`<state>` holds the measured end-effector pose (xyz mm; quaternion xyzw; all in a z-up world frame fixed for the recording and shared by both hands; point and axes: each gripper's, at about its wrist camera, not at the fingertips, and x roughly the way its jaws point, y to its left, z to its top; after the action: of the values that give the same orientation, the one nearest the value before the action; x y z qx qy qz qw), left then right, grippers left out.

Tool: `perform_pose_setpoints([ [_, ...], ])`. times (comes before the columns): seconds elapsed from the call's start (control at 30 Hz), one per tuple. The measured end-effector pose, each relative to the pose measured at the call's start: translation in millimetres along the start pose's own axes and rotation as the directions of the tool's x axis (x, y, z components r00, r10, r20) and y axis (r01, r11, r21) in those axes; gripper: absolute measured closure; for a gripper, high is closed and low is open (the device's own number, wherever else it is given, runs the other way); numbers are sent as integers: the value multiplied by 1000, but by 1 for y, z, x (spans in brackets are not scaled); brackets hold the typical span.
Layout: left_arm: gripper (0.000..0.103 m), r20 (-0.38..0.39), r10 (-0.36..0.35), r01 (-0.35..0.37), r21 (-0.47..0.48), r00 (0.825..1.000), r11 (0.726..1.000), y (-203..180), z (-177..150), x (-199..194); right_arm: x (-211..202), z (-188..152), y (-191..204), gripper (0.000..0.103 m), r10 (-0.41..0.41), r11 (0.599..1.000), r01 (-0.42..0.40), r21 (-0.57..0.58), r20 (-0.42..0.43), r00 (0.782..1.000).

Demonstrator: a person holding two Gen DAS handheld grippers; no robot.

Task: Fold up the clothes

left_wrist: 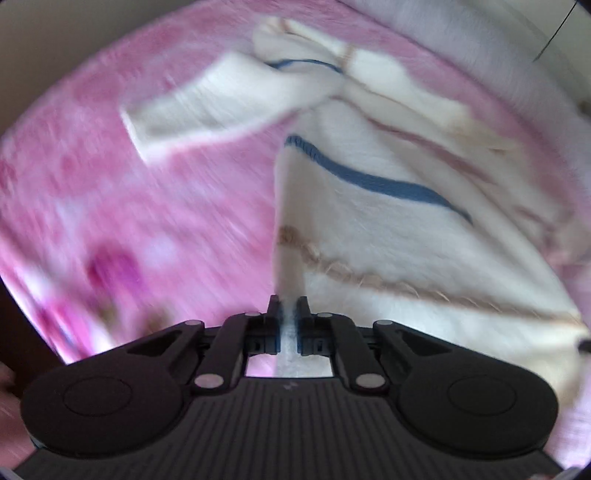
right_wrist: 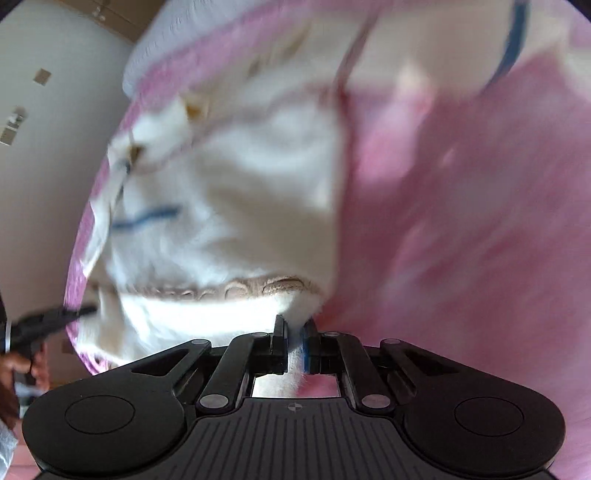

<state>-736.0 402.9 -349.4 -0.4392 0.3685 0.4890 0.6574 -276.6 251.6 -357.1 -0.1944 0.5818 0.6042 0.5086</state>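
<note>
A fuzzy white sweater (left_wrist: 369, 229) with blue and tan stripes hangs over a pink bed cover (left_wrist: 129, 221). My left gripper (left_wrist: 288, 306) is shut on the sweater's edge, which runs between its fingers. One sleeve (left_wrist: 207, 107) trails out to the upper left. In the right wrist view the same sweater (right_wrist: 229, 206) stretches away to the left, and my right gripper (right_wrist: 294, 328) is shut on its hem near a tan stripe. The other gripper (right_wrist: 48, 321) shows at the far left, held by a hand. Both views are motion-blurred.
The pink patterned bed cover (right_wrist: 480, 240) fills the ground beneath the sweater. A pale wall (right_wrist: 44, 177) and a white mattress edge (right_wrist: 177, 40) lie beyond the bed. A dark cable (left_wrist: 554, 33) hangs at the upper right.
</note>
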Motion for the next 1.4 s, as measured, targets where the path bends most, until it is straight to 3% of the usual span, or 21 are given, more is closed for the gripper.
perform_pose_setpoints([
  [0.1, 98, -71, -54, 56, 22, 996, 998, -34, -54, -11, -55, 12, -23, 99, -67, 995, 68, -69, 20, 998],
  [0.23, 97, -194, 74, -58, 86, 978, 995, -64, -111, 7, -64, -20, -48, 98, -189, 977, 178, -114, -94, 977],
  [0.3, 95, -247, 163, -135, 126, 955, 983, -75, -126, 16, -44, -46, -63, 96, -226, 974, 211, -86, -242, 944],
  [0.37, 92, -222, 169, -142, 131, 960, 981, -84, -115, 13, -35, -65, -75, 91, -276, 961, 258, -99, -340, 899],
  [0.4, 92, -206, 162, -139, 123, 965, 983, -88, -107, 12, -37, -68, -81, 82, -298, 955, 278, -107, -331, 895],
  [0.43, 92, -189, 156, -136, 115, 970, 984, -92, -99, 11, -40, -70, -86, 73, -318, 948, 297, -115, -307, 897],
  [0.5, 92, -154, 143, -129, 99, 978, 987, -100, -83, 10, -53, -59, -101, 64, -359, 933, 349, -85, -210, 909],
  [0.6, 83, -102, 124, -117, 76, 987, 990, -112, -58, 7, -72, -26, -126, 58, -391, 920, 391, 4, -21, 920],
  [0.7, 83, -49, 106, -103, 54, 993, 993, -125, -34, 4, -81, 13, -159, 58, -350, 927, 323, 189, 132, 927],
  [0.8, 83, -22, 84, -84, 38, 996, 996, -140, -18, 11, -88, 51, -193, 58, -318, 920, 231, 317, 256, 913],
  [0.9, 83, -31, 73, -72, 27, 997, 997, -151, -17, 24, -76, 90, -212, 58, -322, 928, 223, 299, 343, 882],
  [1.1, 83, -47, 93, -93, -1, 995, 996, -159, -11, 39, -26, 141, -247, 58, -298, 911, 150, 384, 363, 883],
  [1.13, 83, -46, 99, -99, -6, 994, 995, -160, -9, 41, -17, 145, -247, 59, -304, 913, 160, 376, 364, 881],
  [1.17, 83, -43, 107, -107, -9, 993, 994, -161, -7, 42, -9, 150, -247, 72, -309, 914, 170, 368, 364, 879],
  [1.2, 83, -42, 113, -113, -13, 993, 993, -162, -6, 42, -5, 156, -242, 95, -305, 929, 194, 316, 355, 883],
  [1.23, 83, -43, 117, -118, -16, 992, 993, -163, -4, 43, -6, 158, -241, 97, -293, 938, 198, 283, 348, 891],
  [1.3, 83, -40, 123, -124, -14, 992, 992, -168, 0, 42, -23, 157, -238, 98, -345, 932, 270, 242, 360, 867],
  [1.33, 83, -36, 125, -126, -8, 991, 992, -170, 2, 41, -41, 155, -241, 99, -399, 913, 325, 246, 378, 835],
  [1.4, 83, -24, 126, -126, 11, 992, 992, -176, 6, 37, -85, 146, -253, 99, -514, 857, 426, 291, 414, 751],
])
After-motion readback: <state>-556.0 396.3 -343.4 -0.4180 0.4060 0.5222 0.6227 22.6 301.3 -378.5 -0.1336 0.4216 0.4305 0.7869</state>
